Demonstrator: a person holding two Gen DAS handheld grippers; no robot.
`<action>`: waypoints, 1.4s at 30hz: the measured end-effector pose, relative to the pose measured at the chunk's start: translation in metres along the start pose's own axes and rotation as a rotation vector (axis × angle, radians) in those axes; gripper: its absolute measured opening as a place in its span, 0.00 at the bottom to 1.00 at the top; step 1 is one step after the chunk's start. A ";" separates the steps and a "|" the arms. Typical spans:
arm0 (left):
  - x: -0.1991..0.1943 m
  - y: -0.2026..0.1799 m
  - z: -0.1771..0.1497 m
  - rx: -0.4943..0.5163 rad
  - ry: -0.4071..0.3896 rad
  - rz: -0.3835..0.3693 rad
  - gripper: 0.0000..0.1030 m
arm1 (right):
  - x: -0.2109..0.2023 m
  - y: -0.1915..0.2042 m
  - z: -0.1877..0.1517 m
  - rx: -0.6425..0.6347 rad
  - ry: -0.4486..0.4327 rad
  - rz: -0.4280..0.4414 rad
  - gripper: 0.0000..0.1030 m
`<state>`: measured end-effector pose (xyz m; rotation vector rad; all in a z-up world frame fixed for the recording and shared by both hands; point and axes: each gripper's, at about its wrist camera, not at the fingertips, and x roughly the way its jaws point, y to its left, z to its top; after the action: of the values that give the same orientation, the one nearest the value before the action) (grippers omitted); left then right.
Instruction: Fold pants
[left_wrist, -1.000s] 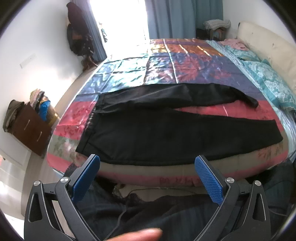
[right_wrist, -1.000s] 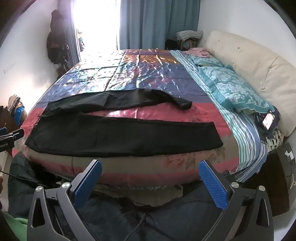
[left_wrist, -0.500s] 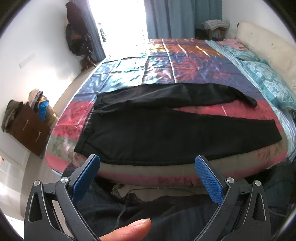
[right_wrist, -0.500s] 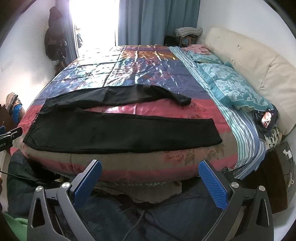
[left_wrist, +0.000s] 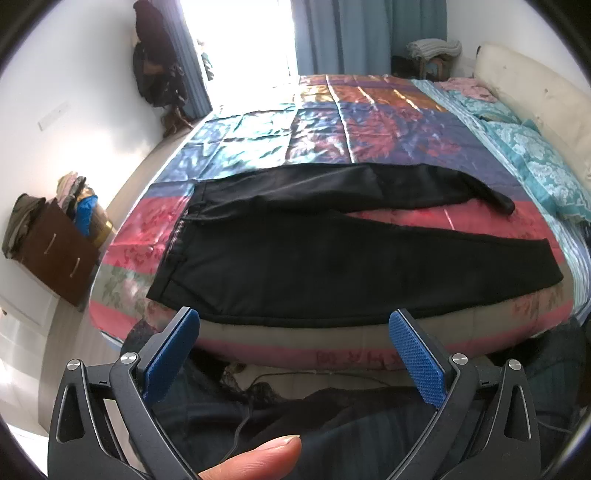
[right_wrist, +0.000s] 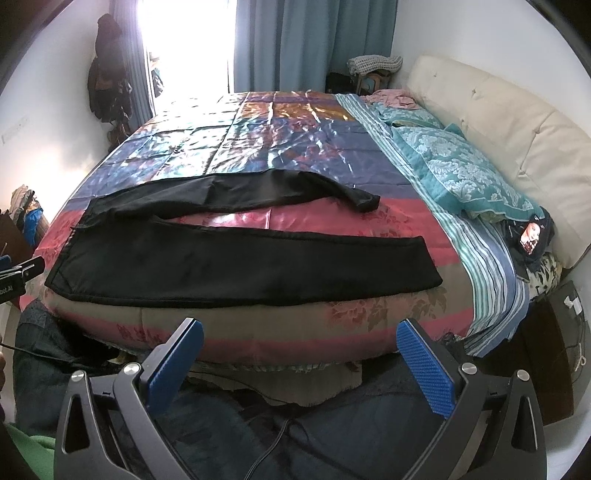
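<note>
Black pants (left_wrist: 332, 254) lie flat across near edge of bed (left_wrist: 369, 122), legs apart. Left gripper (left_wrist: 295, 354) and right gripper (right_wrist: 301, 360) both spread wide, empty, short of bed. Pillow (right_wrist: 461, 173), phone (right_wrist: 532, 238) at right; nothing blocking.

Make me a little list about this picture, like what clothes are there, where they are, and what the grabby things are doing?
clothes: black pants
where: spread flat on the bed's colourful quilt, near its front edge
legs: apart in a V, waist at the left, far leg's end bent
folded yet: no
left hand-held gripper: open, short of the bed, touching nothing
right hand-held gripper: open, short of the bed, touching nothing
also on bed: teal pillow at the right
</note>
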<state>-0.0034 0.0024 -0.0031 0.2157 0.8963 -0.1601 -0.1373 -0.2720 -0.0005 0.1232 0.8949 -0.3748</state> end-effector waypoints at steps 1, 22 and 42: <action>0.000 -0.001 -0.001 0.001 0.000 -0.001 1.00 | 0.000 0.000 0.000 0.000 0.000 0.001 1.00; -0.001 0.000 0.001 0.002 0.007 -0.004 1.00 | -0.003 -0.005 -0.001 0.009 -0.005 -0.007 1.00; -0.008 -0.005 -0.003 0.017 -0.005 -0.013 1.00 | -0.011 -0.022 -0.002 0.046 -0.026 -0.044 1.00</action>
<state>-0.0117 -0.0017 0.0012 0.2258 0.8919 -0.1803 -0.1530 -0.2888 0.0082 0.1406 0.8643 -0.4372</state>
